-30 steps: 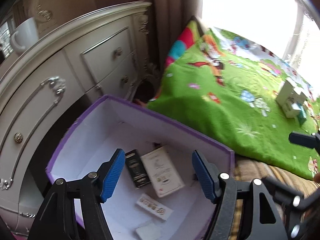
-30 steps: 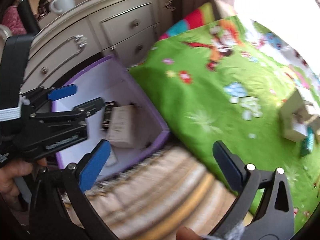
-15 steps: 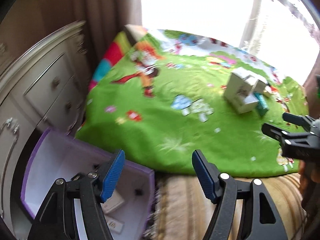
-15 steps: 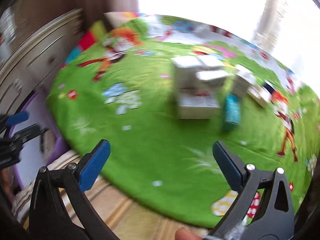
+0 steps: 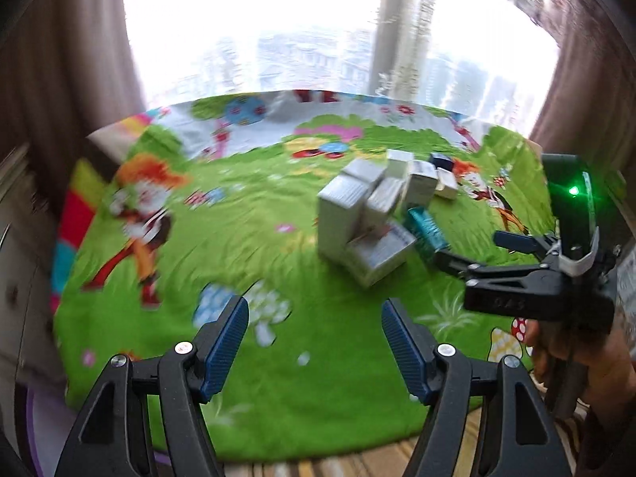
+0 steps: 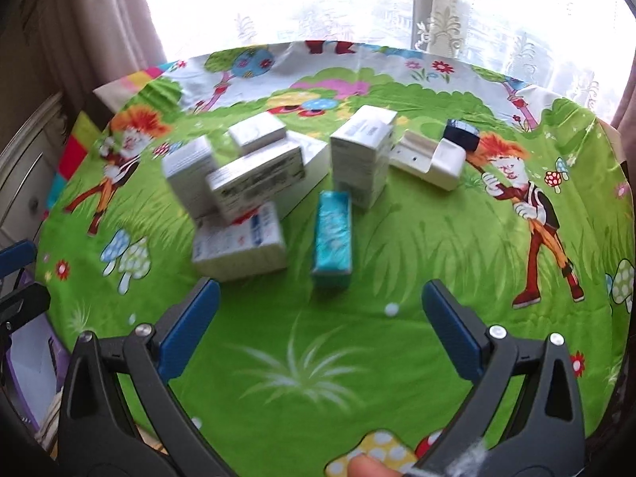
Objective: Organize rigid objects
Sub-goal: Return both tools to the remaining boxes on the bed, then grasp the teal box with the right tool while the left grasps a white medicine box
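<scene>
Here, nearest in the right wrist view, the right gripper (image 6: 320,320) has its blue fingers (image 6: 190,320) released, spread wide with nothing between them, over bare green mat (image 6: 357,357). The mat's near edge curves just below the fingers, so open room lies between that edge and the boxes. Just beyond sits a teal box (image 6: 332,240), lying flat, beside a white box with blue print (image 6: 240,246). Behind these a heap of white boxes (image 6: 254,175) leans together, touching; an upright white box (image 6: 363,159) stands to the right, then a low white box (image 6: 429,159) and a small dark box (image 6: 461,135) farthest.

Only the right view shows, at its left edge, a sliver of the purple bin (image 6: 28,361); contents not readable.

The left view shows the left gripper (image 5: 314,338), fingers likewise released and empty, over the mat's near rim, with a striped surface (image 5: 338,465) below it and the box heap well beyond.
</scene>
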